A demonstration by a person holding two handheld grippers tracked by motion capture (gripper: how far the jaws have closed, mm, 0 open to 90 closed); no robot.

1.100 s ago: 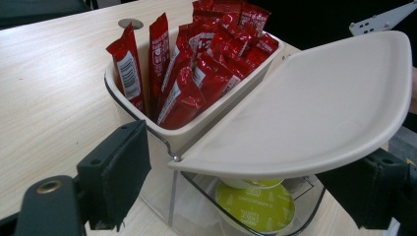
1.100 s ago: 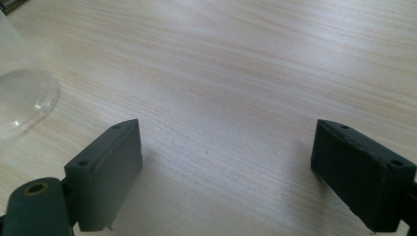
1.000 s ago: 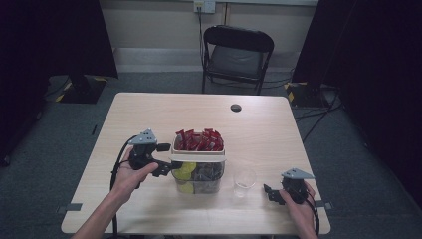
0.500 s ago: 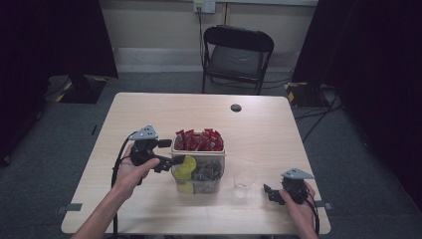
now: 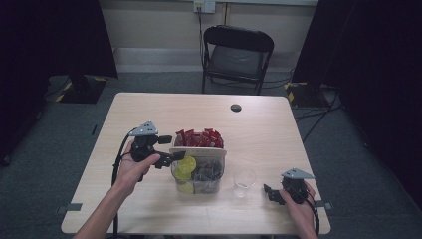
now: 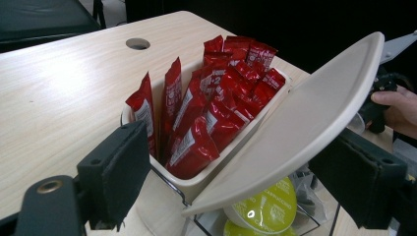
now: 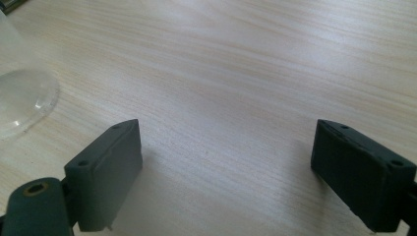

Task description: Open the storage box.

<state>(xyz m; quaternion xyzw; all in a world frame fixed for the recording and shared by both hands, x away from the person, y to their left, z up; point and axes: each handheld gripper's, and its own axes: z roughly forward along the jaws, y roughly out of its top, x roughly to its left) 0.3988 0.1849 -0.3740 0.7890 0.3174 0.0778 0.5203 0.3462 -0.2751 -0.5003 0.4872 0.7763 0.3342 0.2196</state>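
Your left gripper (image 5: 166, 152) — jaws spread wide, holding nothing — sits just left of the organiser (image 5: 198, 167) near the table's (image 5: 149, 107) front-middle, red sachets (image 6: 216, 103) upright straight ahead under the tilted lid (image 6: 300, 123), while your right gripper (image 5: 272, 193) — equally agape, empty — idles by the front right corner.

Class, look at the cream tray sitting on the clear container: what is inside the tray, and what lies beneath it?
The cream tray holds upright red sachets. Under it, in the clear container, yellow-lidded capsules show beside darker items too dim to identify. The tilted cream lid covers the rest.
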